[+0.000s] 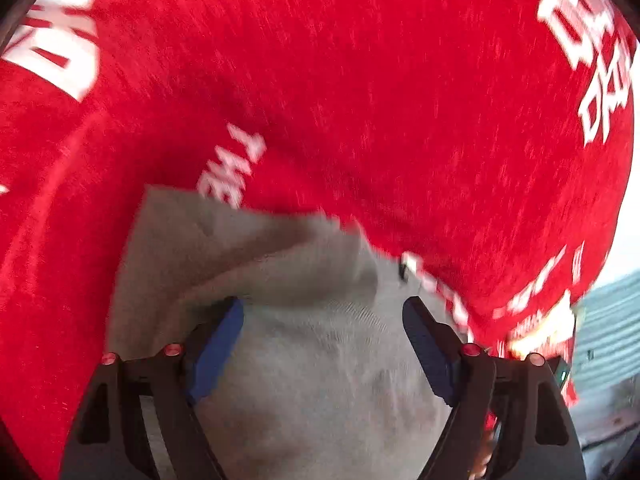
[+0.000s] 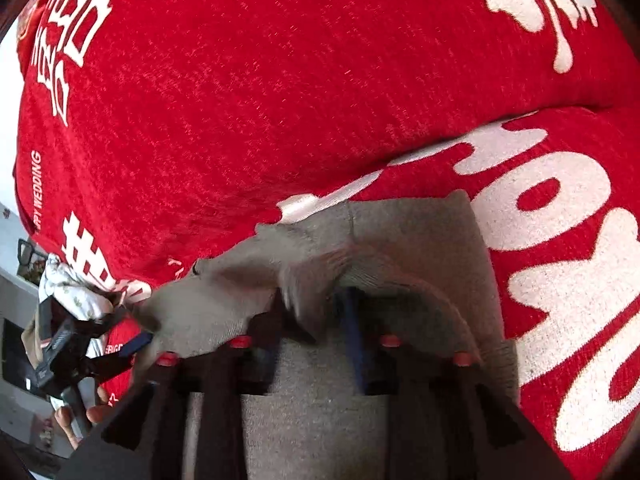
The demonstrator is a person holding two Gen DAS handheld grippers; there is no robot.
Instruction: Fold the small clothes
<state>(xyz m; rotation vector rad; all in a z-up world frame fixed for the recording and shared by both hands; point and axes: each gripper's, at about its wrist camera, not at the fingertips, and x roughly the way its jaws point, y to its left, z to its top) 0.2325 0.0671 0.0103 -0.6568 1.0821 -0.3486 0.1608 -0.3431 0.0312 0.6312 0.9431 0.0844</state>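
On a red blanket (image 1: 320, 80) printed with white lettering, a small grey garment (image 1: 312, 352) is seen lying beneath both tools. The left gripper (image 1: 324, 344) is spread wide, its blue pads clear of the cloth. The right gripper (image 2: 316, 320) is part-open; a fold of the grey garment is bunched between its fingers, seemingly loose, though blur hinders certainty.
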